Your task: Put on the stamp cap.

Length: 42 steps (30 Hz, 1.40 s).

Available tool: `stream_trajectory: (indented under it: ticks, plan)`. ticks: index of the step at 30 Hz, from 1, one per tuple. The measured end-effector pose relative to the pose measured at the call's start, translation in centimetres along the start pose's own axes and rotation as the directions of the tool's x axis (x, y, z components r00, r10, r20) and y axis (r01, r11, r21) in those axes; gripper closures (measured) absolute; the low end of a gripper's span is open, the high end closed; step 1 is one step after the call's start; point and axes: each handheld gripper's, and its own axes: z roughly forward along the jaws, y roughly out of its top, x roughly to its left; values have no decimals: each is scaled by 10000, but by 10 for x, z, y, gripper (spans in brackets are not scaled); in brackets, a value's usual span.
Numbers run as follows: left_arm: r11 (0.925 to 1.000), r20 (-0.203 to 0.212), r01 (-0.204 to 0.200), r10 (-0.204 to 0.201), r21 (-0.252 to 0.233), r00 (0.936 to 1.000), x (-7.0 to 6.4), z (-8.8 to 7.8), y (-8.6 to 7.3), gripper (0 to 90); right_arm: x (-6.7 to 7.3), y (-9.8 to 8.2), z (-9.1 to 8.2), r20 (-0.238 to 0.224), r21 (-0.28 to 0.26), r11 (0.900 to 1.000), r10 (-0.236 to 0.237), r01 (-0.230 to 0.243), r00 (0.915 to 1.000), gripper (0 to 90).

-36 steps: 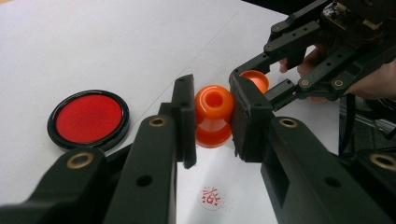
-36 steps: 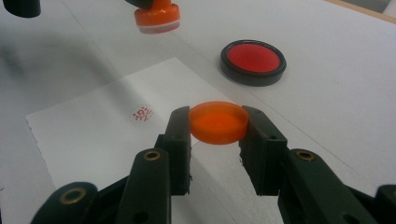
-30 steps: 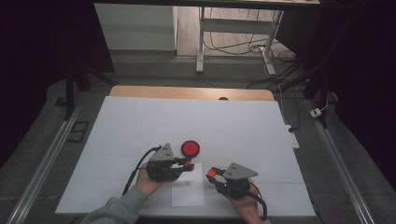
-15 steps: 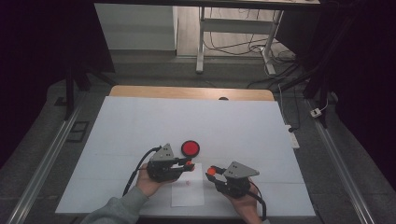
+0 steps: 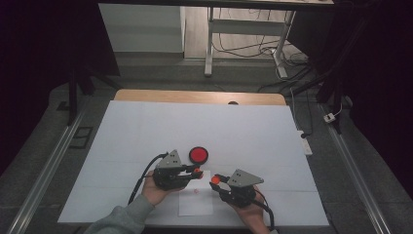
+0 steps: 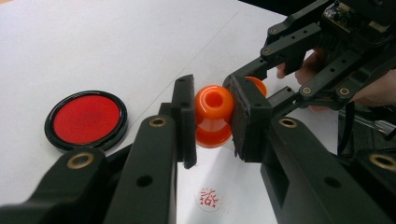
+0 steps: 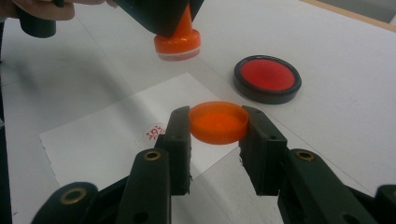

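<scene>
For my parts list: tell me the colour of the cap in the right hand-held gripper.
Orange cap, clearest in the right gripper view.

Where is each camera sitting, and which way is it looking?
High view: above the person's side, looking forward and down on the table; forearms, left gripper, right gripper.
Left gripper view: on the left gripper, along its jaws clamping the orange stamp; the other hand beyond.
Right gripper view: on the right gripper, along its jaws gripping the orange cap.
Shared: red ink pad, stamped paper.
</scene>
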Motion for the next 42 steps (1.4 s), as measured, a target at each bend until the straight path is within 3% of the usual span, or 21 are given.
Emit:
stream_trajectory:
  ticks: [23,42]
  plan:
    - [10000,176,23,-23,5,9998,-2,1,2,723,12,7,22,-436,55,9996,-271,273,9987,644]
    - [10000,451,-10,6,68,9990,-7,6,2,723,16,12,27,-467,-3,9993,-373,373,9982,644]
